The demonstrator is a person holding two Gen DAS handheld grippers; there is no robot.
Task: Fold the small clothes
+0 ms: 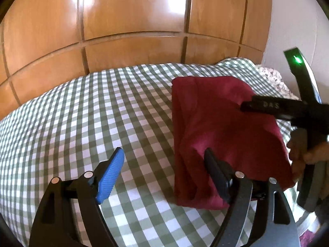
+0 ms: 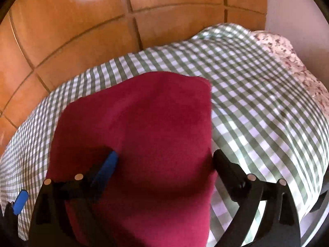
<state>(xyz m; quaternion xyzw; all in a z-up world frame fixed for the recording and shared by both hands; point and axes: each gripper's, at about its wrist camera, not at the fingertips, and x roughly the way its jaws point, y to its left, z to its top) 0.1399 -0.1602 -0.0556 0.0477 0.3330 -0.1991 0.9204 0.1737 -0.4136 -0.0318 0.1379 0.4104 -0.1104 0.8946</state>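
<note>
A folded dark red garment (image 1: 222,123) lies on a bed with a green-and-white checked sheet (image 1: 82,113). My left gripper (image 1: 164,164) is open at the garment's near left corner, its blue pad (image 1: 111,175) over bare sheet and its black finger over the cloth. Nothing is pinched. In the right wrist view the red garment (image 2: 144,123) fills the middle. My right gripper (image 2: 166,162) is wide open above it, the blue pad (image 2: 107,168) over the cloth and the black finger at its right edge. One of its black fingers (image 1: 267,106) reaches over the garment from the right.
A wooden panelled wardrobe (image 1: 133,20) stands just behind the bed. A floral pillow (image 2: 287,55) lies at the far right by a white wall (image 2: 292,6). A person's hand (image 1: 298,154) holds the right gripper's handle. The left gripper's blue pad (image 2: 20,201) shows at the right wrist view's left edge.
</note>
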